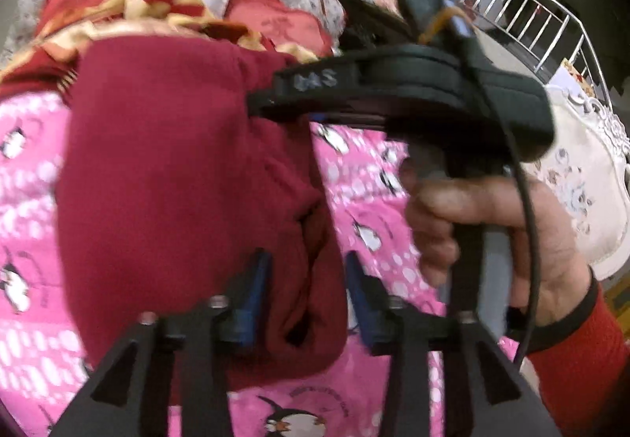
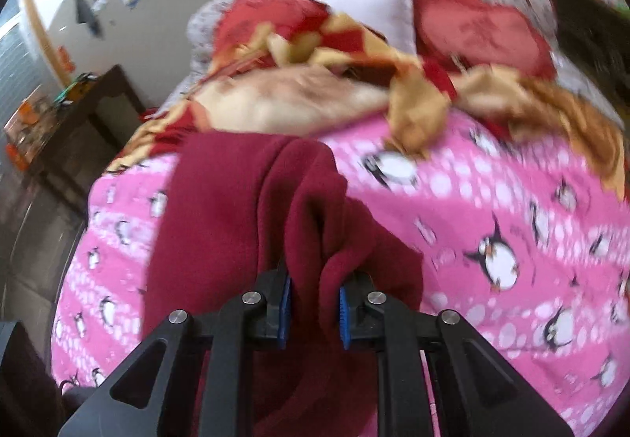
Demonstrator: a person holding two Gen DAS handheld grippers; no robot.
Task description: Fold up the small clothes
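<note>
Right hand-held gripper clenched on bunched maroon garment — left hand-held gripper likewise pinches it. Fold underway, unfinished — cloth hangs above pink bedspread ahead.

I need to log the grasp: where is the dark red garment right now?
In both wrist views the dark red garment hangs centre-left over the pink penguin blanket, bunched between the right gripper jaws.

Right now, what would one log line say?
left claw: holds maroon garment | right claw: holds it | lifted over pink blanket
</note>
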